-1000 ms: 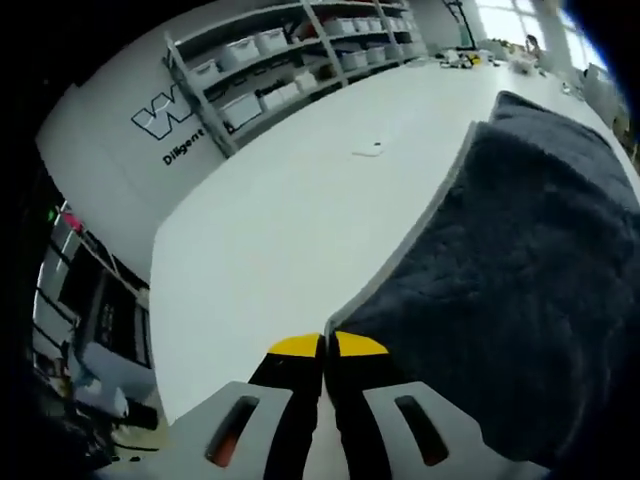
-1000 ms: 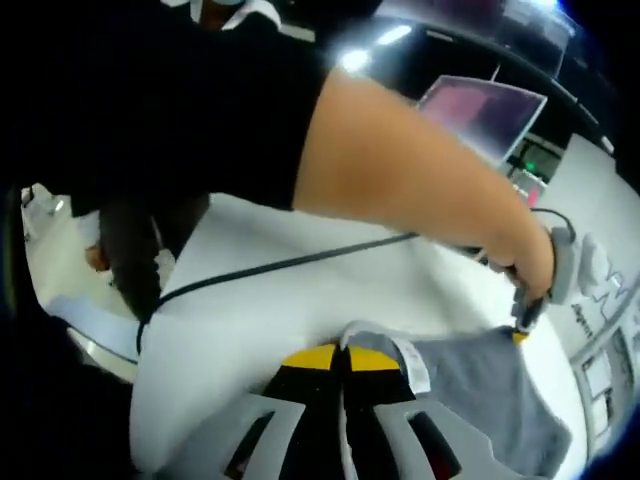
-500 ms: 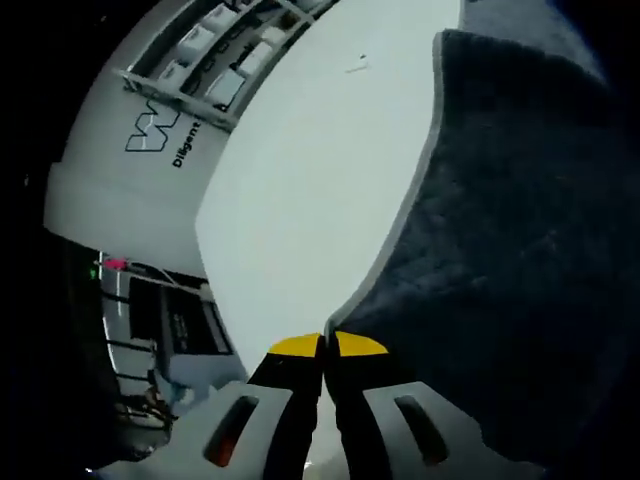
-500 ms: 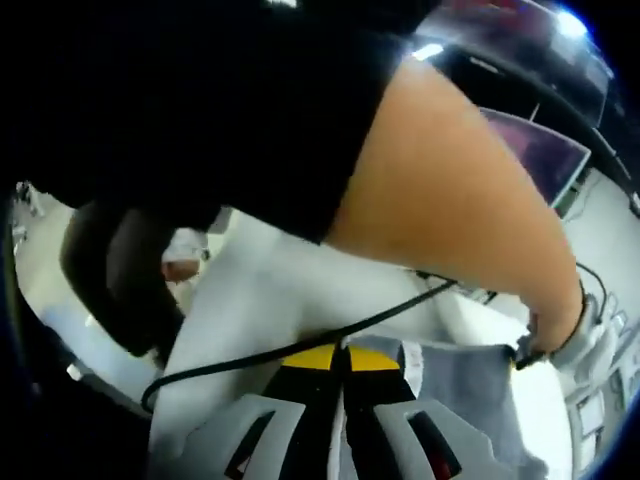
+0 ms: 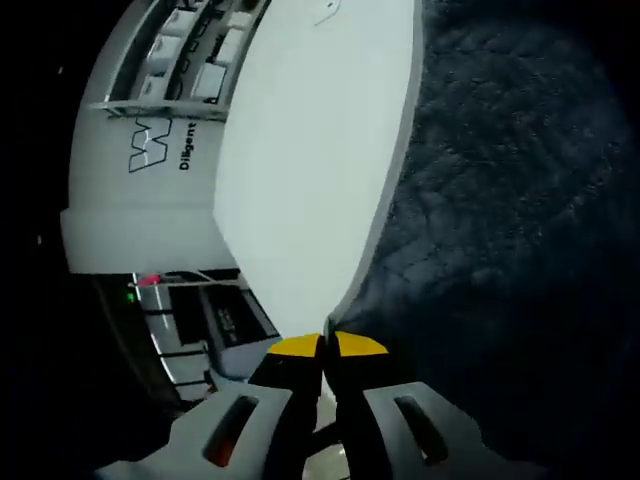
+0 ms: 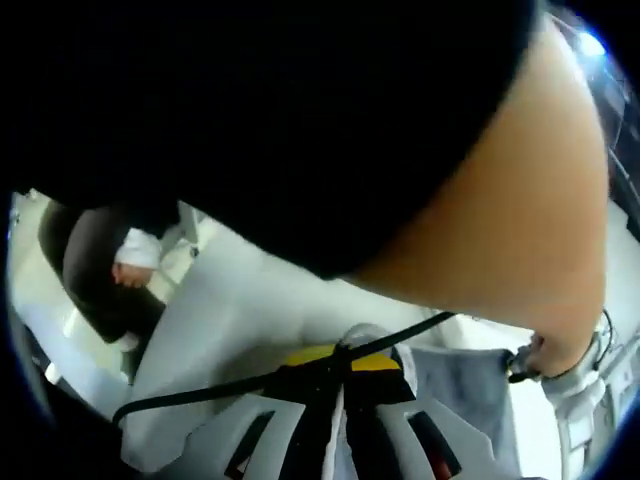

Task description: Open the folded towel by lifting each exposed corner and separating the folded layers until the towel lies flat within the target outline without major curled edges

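A dark grey towel (image 5: 500, 230) covers the right half of the left gripper view, its pale hem running up along the white table (image 5: 300, 170). My left gripper (image 5: 325, 346) is shut on that hem at its near end, yellow tips pressed together. In the right gripper view my right gripper (image 6: 342, 360) is shut on a corner of the lighter-looking grey towel (image 6: 460, 390). Out at the far right a hand holds the left gripper (image 6: 568, 385) at the towel's other corner.
A bare forearm (image 6: 500, 200) and a black sleeve (image 6: 250, 100) hang close over the right gripper. A black cable (image 6: 250, 385) crosses in front of its jaws. Storage shelves (image 5: 190, 50) and a wall with a logo (image 5: 150, 150) stand past the table's far edge.
The left gripper view has rolled and the towel now covers more of it. In the right gripper view the arm and sleeve have come closer. Both grippers stay shut on the towel.
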Demonstrator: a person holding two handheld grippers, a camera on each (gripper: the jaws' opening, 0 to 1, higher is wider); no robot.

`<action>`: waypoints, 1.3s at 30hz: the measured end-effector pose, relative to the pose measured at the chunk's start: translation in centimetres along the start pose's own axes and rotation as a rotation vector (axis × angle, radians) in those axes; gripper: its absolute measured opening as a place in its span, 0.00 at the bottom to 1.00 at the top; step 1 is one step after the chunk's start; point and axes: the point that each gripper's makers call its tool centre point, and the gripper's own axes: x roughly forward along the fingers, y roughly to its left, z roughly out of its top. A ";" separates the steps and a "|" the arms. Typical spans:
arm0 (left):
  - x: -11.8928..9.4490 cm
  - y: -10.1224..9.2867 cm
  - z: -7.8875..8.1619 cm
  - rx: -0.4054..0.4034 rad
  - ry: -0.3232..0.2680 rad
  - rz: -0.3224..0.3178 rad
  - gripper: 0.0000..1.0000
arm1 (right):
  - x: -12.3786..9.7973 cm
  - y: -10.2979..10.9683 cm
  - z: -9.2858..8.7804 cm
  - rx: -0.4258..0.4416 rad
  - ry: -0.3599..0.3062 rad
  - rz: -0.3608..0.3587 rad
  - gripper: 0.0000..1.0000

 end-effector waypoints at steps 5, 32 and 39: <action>0.2 -0.3 -0.1 0.019 0.011 -0.005 0.05 | -0.7 0.3 -0.1 -0.018 -0.018 0.018 0.07; -20.0 1.6 5.9 -0.858 -0.760 -0.210 1.00 | -41.3 -22.4 -17.8 0.451 -0.091 -0.727 1.00; -23.6 -2.5 2.9 -0.914 -0.840 -0.216 1.00 | -48.6 -21.6 -21.8 0.544 -0.143 -0.852 1.00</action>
